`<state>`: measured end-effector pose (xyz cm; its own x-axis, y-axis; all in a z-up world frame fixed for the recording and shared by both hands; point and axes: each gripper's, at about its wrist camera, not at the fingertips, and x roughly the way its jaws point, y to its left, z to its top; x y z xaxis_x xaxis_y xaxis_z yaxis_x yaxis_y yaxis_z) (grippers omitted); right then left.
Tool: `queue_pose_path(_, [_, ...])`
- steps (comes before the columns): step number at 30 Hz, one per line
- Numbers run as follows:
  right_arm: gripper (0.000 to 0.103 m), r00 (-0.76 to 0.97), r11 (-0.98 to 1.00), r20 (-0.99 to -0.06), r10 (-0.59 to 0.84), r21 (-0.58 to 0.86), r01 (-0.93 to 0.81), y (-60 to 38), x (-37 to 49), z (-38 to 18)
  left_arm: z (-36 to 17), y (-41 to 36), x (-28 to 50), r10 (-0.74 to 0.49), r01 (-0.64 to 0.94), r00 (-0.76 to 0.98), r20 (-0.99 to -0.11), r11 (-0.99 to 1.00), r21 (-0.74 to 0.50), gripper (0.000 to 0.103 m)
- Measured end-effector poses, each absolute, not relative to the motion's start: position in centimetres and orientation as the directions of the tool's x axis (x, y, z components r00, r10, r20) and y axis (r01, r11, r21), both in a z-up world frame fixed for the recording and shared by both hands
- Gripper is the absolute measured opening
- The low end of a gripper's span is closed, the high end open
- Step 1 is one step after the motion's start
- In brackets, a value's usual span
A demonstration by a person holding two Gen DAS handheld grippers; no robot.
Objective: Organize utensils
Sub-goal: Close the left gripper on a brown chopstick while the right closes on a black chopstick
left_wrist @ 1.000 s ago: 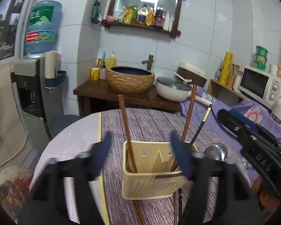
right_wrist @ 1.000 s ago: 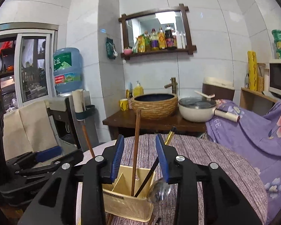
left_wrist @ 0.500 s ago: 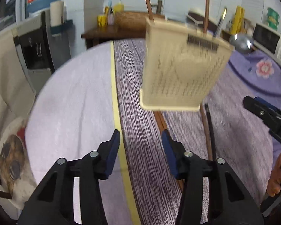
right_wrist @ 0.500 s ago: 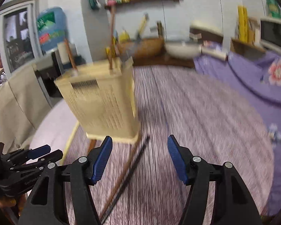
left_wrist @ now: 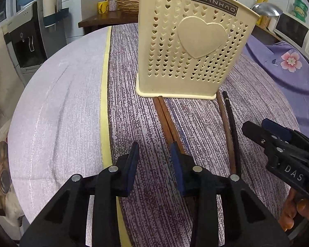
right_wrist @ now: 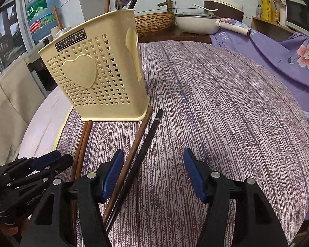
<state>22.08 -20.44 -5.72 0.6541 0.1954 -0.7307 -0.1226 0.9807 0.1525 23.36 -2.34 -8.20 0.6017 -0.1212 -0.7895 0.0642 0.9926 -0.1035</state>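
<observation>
A cream perforated utensil holder (left_wrist: 193, 51) with a heart on its front stands upright on the round table; it also shows in the right wrist view (right_wrist: 96, 76). Chopsticks and a metal ladle (left_wrist: 266, 10) stick out of its top. A pair of brown chopsticks (left_wrist: 166, 119) lies in front of it, with one brown chopstick (left_wrist: 226, 131) and one black chopstick (left_wrist: 233, 131) to the right. My left gripper (left_wrist: 154, 154) is open and empty, low over the brown pair. My right gripper (right_wrist: 153, 164) is open and empty, just right of the black chopstick (right_wrist: 146, 144).
The table (right_wrist: 226, 103) has a purple striped cloth with a yellow band (left_wrist: 105, 103). Behind it stand a wooden counter with a woven basin (right_wrist: 154, 22) and a white pan (right_wrist: 197, 22). A water dispenser (left_wrist: 31, 33) is at the left, a microwave (left_wrist: 298, 33) at the right.
Both grippers have dropped from above the holder's rim to low over the table in front of it. The right gripper's jaws have widened. The holder and utensils have not moved.
</observation>
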Motion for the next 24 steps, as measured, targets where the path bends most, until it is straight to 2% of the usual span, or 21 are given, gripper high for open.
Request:
queue_pose_path(21, [0.059, 0.633, 0.984, -0.753, 0.180, 0.140, -0.112, -20.8, 22.8, -6.5, -7.9, -2.1, 23.9, -0.103, 0.051, 0.589, -0.801, 0.995, -0.091, 0.032])
queue_pose_path(24, [0.053, 0.628, 0.983, -0.756, 0.184, 0.146, -0.113, -20.7, 23.3, -6.5, -8.0, -1.7, 24.4, -0.109, 0.041, 0.581, -0.806, 0.994, -0.105, 0.032])
